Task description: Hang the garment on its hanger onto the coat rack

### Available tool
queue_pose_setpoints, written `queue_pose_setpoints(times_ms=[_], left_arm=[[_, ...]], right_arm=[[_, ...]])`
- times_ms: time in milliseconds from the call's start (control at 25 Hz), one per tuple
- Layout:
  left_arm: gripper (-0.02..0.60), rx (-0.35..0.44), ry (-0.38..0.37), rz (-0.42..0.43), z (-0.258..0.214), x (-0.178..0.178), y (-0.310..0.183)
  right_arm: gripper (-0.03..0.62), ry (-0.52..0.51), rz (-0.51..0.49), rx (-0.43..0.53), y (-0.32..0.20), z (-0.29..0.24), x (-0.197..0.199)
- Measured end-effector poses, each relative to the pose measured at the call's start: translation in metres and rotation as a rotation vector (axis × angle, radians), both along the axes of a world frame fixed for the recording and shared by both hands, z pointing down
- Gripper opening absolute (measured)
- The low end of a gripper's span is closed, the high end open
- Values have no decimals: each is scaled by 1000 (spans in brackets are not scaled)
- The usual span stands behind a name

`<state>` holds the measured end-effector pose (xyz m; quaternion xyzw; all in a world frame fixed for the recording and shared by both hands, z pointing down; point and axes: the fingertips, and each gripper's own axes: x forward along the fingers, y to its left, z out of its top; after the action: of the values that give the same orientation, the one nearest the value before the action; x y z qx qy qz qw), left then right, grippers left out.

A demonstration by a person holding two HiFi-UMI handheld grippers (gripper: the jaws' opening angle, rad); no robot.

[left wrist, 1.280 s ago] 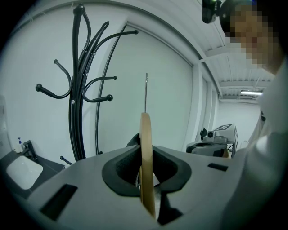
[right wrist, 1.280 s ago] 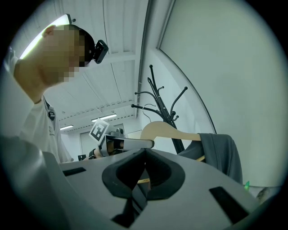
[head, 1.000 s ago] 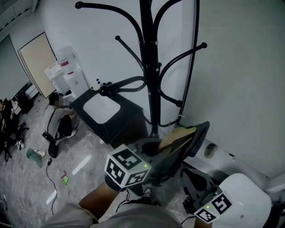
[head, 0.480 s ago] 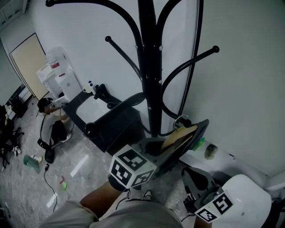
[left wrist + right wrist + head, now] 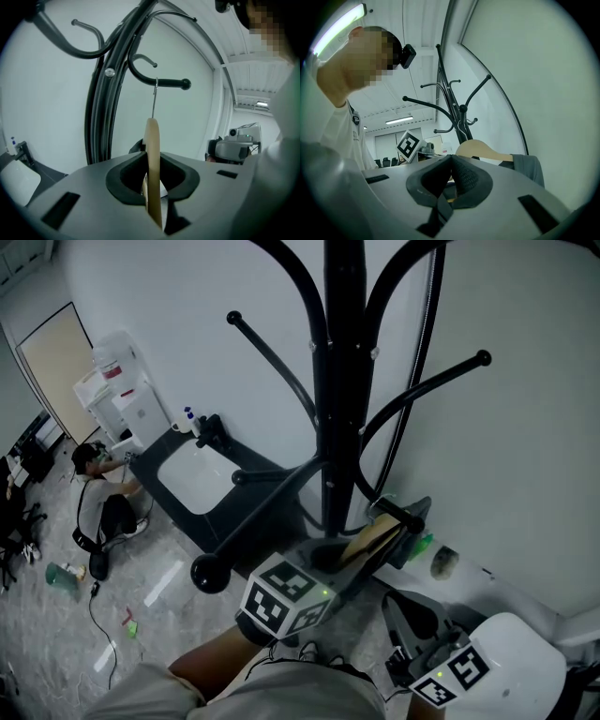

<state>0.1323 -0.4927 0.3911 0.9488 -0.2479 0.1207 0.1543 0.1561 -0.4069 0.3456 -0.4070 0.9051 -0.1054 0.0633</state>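
The black coat rack (image 5: pixel 342 381) rises against the white wall, its arms curving out. My left gripper (image 5: pixel 361 554) is shut on the wooden hanger (image 5: pixel 370 538) right beside the pole. In the left gripper view the hanger (image 5: pixel 152 154) stands edge-on between the jaws. Its metal hook (image 5: pixel 154 98) reaches up to a ball-tipped rack arm (image 5: pixel 186 84); I cannot tell if it rests on it. A grey garment (image 5: pixel 529 168) drapes one hanger arm (image 5: pixel 480 147). My right gripper (image 5: pixel 408 615) sits lower right, jaws together, nothing seen in them.
A low rack arm ends in a ball knob (image 5: pixel 208 573) just left of my left gripper. A black cabinet with a white top (image 5: pixel 202 484) stands behind. A water dispenser (image 5: pixel 122 390) and a crouching person (image 5: pixel 98 512) are far left. A white rounded object (image 5: pixel 511 652) lies lower right.
My left gripper has carried the hanger a little up and closer to the rack's pole, and the view has shifted with it. The right gripper has stayed put.
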Motion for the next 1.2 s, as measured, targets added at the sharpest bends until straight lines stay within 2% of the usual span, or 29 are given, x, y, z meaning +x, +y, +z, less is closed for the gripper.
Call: queue_pose_setpoints(times_ms=[160,480,840,1200], left_arm=[[69,-24,8,-30,1,-2,-6],[78,0,16,-45,4,3,-9],[83,97,-14,-107,-14,2,-6],[83,157,-15,-205,-37,-11,6]], right_arm=[[15,6,-35,-9,-6,-2,-1],[15,10,-97,-23,-14,8,-5],[15,2,-134,-11,-12,7,5],[15,25,-162,-15,-7,4,8]])
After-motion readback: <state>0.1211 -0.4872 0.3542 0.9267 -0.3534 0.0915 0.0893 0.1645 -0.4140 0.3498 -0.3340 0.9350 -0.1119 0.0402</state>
